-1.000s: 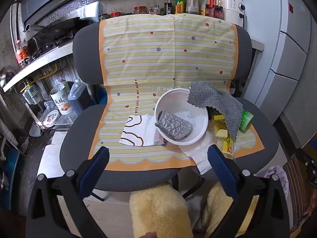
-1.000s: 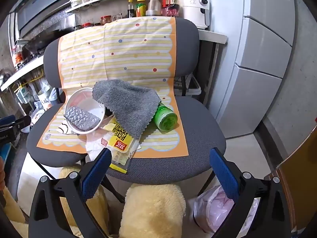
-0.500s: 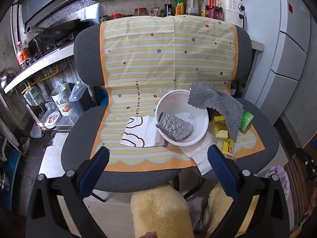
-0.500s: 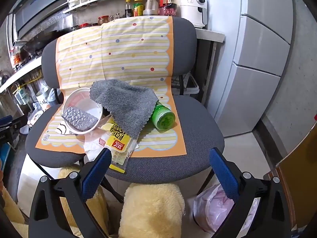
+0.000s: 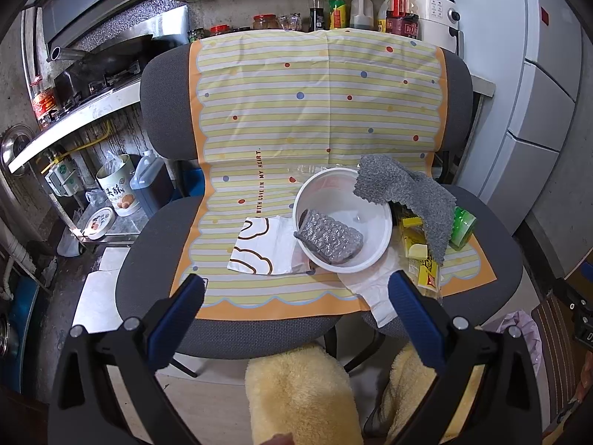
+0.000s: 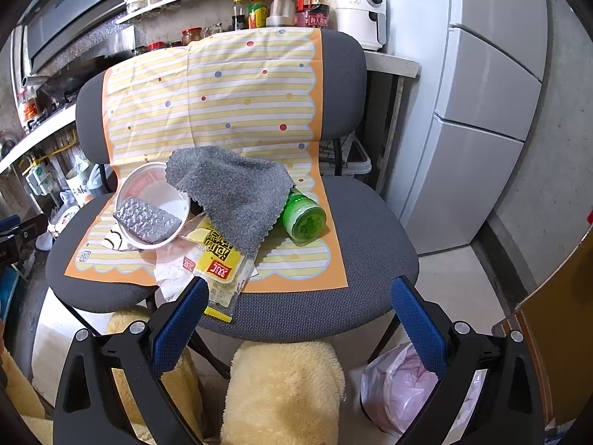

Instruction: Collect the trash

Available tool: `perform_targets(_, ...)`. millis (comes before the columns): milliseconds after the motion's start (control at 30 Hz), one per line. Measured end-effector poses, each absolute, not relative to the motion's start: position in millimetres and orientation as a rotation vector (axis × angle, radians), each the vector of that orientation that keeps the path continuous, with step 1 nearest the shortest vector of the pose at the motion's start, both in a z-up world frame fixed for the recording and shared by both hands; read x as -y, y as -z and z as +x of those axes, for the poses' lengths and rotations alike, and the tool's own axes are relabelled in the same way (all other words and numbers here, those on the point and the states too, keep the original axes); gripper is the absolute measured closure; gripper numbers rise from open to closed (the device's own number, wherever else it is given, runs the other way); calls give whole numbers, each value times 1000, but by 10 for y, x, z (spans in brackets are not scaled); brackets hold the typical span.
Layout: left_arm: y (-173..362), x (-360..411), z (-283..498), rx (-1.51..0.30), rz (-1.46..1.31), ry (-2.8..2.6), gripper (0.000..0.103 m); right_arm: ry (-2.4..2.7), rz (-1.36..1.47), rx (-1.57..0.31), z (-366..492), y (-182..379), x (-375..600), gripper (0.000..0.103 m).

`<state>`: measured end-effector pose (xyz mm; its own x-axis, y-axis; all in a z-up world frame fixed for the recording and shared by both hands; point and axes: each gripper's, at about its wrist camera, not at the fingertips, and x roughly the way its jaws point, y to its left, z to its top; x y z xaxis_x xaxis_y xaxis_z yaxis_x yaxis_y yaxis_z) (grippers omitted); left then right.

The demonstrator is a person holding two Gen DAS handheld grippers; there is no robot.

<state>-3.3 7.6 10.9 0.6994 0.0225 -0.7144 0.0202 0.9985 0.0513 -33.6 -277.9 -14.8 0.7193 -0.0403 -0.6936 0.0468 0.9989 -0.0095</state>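
Right now I hold both the left gripper [image 5: 294, 296] and right gripper [image 6: 298, 300] spread wide, empty, short of the chair [image 6: 355, 230]. Trash sits there: white bowl [image 5: 374, 218], grey cloth [image 6: 237, 189], green bottle [image 6: 305, 218], yellow packet [image 6: 218, 259].

Bowl: white bowl [image 5: 343, 218] upright on the chair's striped mat, silver bubble-wrap piece [image 5: 328, 235] inside;
Cloth: grey cloth [image 6: 233, 189] draped over bowl rim and green bottle [image 6: 304, 217], lying sideways;
Packets: yellow packets [image 6: 218, 259], crumpled white paper [image 6: 172, 265] at seat front
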Motion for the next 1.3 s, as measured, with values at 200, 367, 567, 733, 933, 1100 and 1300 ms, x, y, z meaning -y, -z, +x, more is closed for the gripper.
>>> perform_targets(200, -72, -76, -42, -798, 55, -2, 7, 52, 9, -769, -336, 168, 2787, 6)
perform_targets(367, -81, -97, -39, -793, 55, -8, 7, 53, 9, -771, -331, 182, 2788, 6)
perform_targets(567, -61, -82, -56, -788, 57, -11, 7, 54, 10, -774, -327, 195, 2794, 6)
perform_targets(733, -47, -92, -49, -789, 56, -12, 7, 54, 10, -775, -327, 195, 2795, 6)
perform_targets(933, -73, -83, -58, -786, 57, -10, 7, 55, 9, -775, -330, 196, 2795, 6)
perform_targets(1100, -77, -83, -55, -785, 56, -10, 7, 55, 9, -776, -328, 204, 2801, 6)
perform_targets(1300, -72, -75, -51, -787, 56, -10, 7, 54, 8, -778, -325, 206, 2804, 6)
